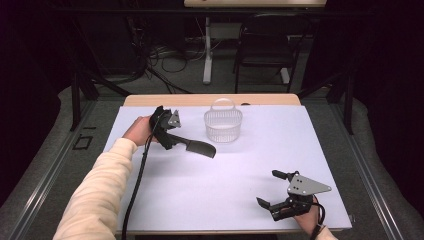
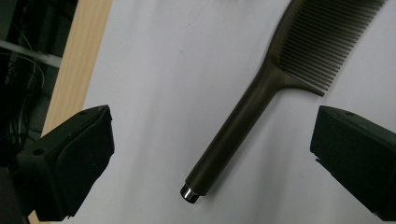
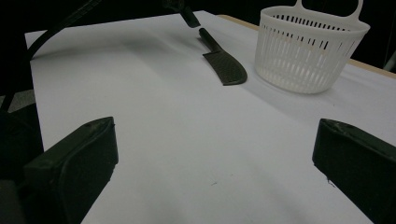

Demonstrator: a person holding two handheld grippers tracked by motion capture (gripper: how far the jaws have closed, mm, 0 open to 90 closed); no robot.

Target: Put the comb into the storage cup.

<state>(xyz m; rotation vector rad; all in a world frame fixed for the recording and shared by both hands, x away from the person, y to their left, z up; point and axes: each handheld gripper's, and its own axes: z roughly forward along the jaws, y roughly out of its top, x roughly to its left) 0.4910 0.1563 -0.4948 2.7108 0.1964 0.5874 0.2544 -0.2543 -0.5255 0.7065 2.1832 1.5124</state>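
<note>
A dark brown comb (image 1: pixel 200 147) with a long handle lies flat on the white table cover (image 1: pixel 225 190), left of a white plastic basket (image 1: pixel 223 125). My left gripper (image 1: pixel 168 138) hovers over the handle end, open. In the left gripper view the comb's handle (image 2: pixel 233 135) runs between the two wide-apart jaws, touching neither, and the teeth (image 2: pixel 317 42) point up right. My right gripper (image 1: pixel 268 188) is open near the table's front right, holding nothing. In the right gripper view the comb (image 3: pixel 225 66) lies far ahead beside the basket (image 3: pixel 308 51).
The basket has a handle loop and looks empty. The wooden table edge (image 2: pixel 74 70) runs close to the left gripper. A black cable (image 1: pixel 135 185) trails from the left gripper along the person's sleeve (image 1: pixel 95 195). A chair (image 1: pixel 265 45) stands beyond the table.
</note>
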